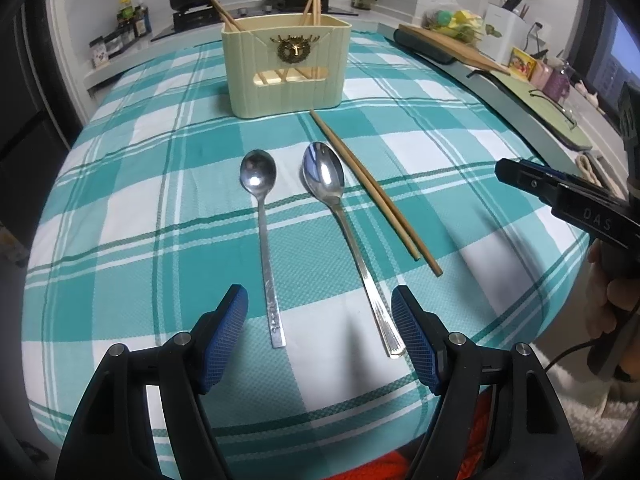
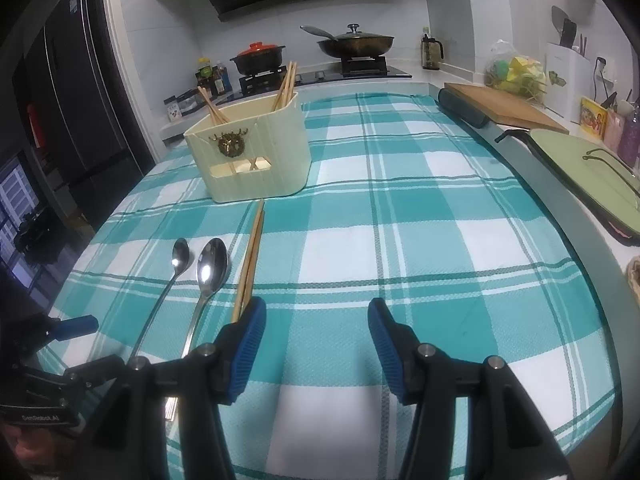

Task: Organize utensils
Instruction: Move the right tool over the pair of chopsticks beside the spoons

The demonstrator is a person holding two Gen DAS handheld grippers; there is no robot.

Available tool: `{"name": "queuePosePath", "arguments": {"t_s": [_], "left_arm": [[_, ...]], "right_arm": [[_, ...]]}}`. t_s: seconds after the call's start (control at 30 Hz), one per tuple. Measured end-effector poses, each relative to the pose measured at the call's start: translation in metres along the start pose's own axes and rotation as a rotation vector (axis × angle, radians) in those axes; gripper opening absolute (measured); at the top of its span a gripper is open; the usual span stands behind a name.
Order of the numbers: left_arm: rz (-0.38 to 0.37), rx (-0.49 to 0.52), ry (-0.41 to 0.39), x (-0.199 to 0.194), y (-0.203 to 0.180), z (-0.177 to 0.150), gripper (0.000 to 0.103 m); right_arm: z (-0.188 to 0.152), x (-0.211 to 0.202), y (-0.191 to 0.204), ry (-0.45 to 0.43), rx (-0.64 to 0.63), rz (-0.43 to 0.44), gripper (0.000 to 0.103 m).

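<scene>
On the teal checked cloth [image 1: 132,216] lie a small spoon [image 1: 262,220], a larger spoon [image 1: 340,220] and a pair of wooden chopsticks [image 1: 372,188], side by side. Behind them stands a cream utensil holder [image 1: 286,64] with several chopsticks inside. My left gripper [image 1: 320,320] hovers open over the two spoon handles, with nothing between its fingers. My right gripper [image 2: 316,328] is open above bare cloth to the right of the chopsticks [image 2: 250,256]; its left finger hides their near ends. The spoons [image 2: 210,268] and the holder [image 2: 252,148] lie to its left.
A stove with a red-lidded pot [image 2: 258,56] and a wok [image 2: 354,44] stands behind the table. At the right edge are a wooden cutting board [image 2: 504,108] and a green tray [image 2: 580,168]. A dark fridge [image 2: 68,92] stands at the left.
</scene>
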State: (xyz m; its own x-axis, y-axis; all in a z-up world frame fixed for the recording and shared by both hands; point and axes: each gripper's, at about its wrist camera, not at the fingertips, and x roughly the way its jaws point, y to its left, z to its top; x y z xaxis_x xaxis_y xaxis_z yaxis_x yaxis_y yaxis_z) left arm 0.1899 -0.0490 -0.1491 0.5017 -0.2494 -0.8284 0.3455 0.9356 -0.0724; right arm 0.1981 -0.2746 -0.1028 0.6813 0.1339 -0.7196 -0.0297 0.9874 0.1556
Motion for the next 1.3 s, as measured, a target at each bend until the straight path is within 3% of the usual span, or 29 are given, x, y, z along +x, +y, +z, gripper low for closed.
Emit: {"name": "queuePosePath", "arguments": {"t_s": [0.73, 1.03, 1.3], "left_arm": [[0.0, -0.004, 0.01, 0.002, 0.002, -0.001, 0.076], [-0.015, -0.073, 0.0, -0.004, 0.022, -0.004, 0.076], [-0.017, -0.097, -0.002, -0.005, 0.028, -0.007, 0.076]], "right_arm": [[-0.005, 0.006, 0.004, 0.027, -0.003, 0.006, 0.054], [-0.001, -0.004, 0.006, -0.013, -0.014, -0.015, 0.054], [-0.005, 0.014, 0.009, 0.061, -0.022, -0.02, 0.054]]}}
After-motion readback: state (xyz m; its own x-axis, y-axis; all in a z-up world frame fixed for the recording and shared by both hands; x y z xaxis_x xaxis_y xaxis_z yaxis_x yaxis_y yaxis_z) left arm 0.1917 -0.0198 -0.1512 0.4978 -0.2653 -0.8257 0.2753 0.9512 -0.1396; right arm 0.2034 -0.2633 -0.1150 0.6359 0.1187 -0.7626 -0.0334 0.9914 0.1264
